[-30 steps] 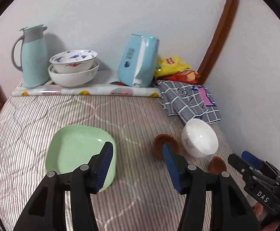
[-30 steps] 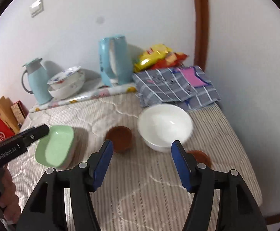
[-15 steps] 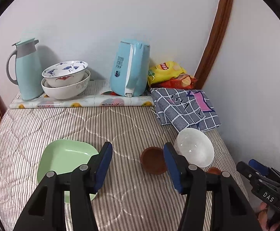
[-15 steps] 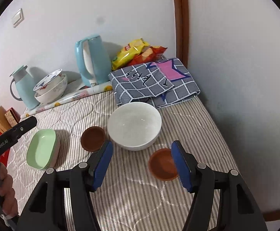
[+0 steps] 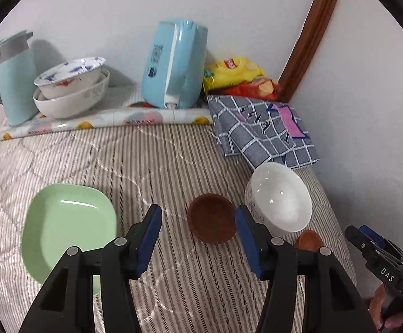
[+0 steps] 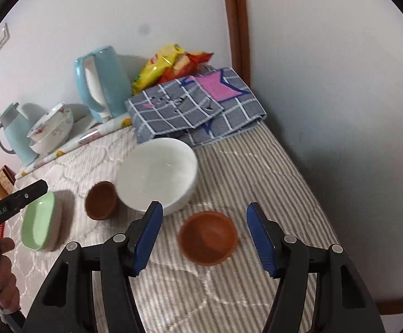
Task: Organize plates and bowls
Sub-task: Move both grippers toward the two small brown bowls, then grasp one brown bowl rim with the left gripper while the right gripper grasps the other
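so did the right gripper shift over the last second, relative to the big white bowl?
Yes. The right gripper swung rightward past the large white ceramic bowl; its open fingers now frame the small orange-brown dish instead of the bowl.

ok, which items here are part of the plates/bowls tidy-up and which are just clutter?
Job:
green plate
white bowl
dark brown dish
orange-brown dish
stacked patterned bowls

Clutter:
blue kettle
teal thermos
snack bags
checked cloth
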A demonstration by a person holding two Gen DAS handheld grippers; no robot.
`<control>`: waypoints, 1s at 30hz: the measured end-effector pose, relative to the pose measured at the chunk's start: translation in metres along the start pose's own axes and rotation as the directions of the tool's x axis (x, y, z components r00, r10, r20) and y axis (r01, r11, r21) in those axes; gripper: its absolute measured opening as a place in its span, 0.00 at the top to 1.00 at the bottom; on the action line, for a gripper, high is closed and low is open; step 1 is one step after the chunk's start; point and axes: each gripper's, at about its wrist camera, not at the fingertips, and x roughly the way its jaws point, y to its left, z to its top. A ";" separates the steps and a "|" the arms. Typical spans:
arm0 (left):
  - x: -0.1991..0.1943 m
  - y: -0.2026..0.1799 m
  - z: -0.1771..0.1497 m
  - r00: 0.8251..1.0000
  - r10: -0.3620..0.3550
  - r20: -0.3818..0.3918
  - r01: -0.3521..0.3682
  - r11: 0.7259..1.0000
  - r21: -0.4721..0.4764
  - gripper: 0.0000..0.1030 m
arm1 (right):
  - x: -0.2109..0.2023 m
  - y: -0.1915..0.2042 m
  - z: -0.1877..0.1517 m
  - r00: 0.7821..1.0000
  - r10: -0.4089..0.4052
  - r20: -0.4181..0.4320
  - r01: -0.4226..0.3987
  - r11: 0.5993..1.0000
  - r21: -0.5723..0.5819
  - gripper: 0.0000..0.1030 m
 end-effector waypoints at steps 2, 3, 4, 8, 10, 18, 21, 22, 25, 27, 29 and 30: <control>0.009 -0.003 -0.002 1.000 -0.001 -0.014 0.001 1.000 -0.001 0.49 | 0.006 -0.007 -0.003 1.000 -0.011 -0.010 0.011 1.000 0.005 0.39; 0.013 -0.003 -0.002 1.000 0.001 -0.019 -0.001 1.000 -0.002 0.49 | 0.010 -0.011 -0.004 1.000 -0.018 -0.019 0.018 1.000 0.007 0.40; 0.015 -0.004 -0.003 1.000 0.004 -0.021 -0.004 1.000 -0.003 0.49 | 0.013 -0.014 -0.006 0.999 -0.024 -0.027 0.024 1.000 0.008 0.41; 0.032 -0.008 -0.006 0.998 0.042 -0.040 -0.042 0.999 0.000 0.49 | 0.026 -0.026 -0.013 0.998 -0.037 -0.051 0.038 0.999 0.026 0.47; 0.042 -0.009 -0.006 0.996 0.069 -0.061 -0.069 0.998 -0.002 0.49 | 0.033 -0.033 -0.017 0.997 -0.034 -0.069 0.037 0.999 0.038 0.50; 0.067 -0.011 -0.009 0.991 0.104 -0.085 -0.106 0.994 -0.016 0.49 | 0.060 -0.039 -0.029 0.991 -0.005 -0.132 0.011 0.999 0.044 0.59; 0.076 -0.010 -0.010 0.989 0.108 -0.103 -0.111 0.993 -0.029 0.49 | 0.068 -0.040 -0.032 0.989 0.003 -0.150 0.004 0.999 0.050 0.60; 0.080 -0.009 -0.011 0.988 0.107 -0.112 -0.111 0.993 -0.032 0.49 | 0.071 -0.040 -0.032 0.988 0.008 -0.155 0.001 0.999 0.053 0.60; 0.089 -0.008 -0.012 0.986 0.111 -0.128 -0.116 0.993 -0.033 0.49 | 0.078 -0.040 -0.034 0.986 0.014 -0.168 -0.005 0.999 0.053 0.61; 0.093 -0.008 -0.013 0.986 0.101 -0.136 -0.106 0.994 -0.031 0.49 | 0.083 -0.039 -0.036 0.984 0.016 -0.175 -0.007 0.999 0.051 0.61; 0.098 -0.009 -0.013 0.986 0.083 -0.142 -0.089 0.995 -0.034 0.49 | 0.087 -0.039 -0.038 0.983 0.015 -0.185 -0.005 0.999 0.049 0.61; 0.100 -0.009 -0.013 0.986 0.081 -0.145 -0.087 0.996 -0.036 0.49 | 0.090 -0.038 -0.039 0.982 0.014 -0.189 -0.005 0.999 0.047 0.61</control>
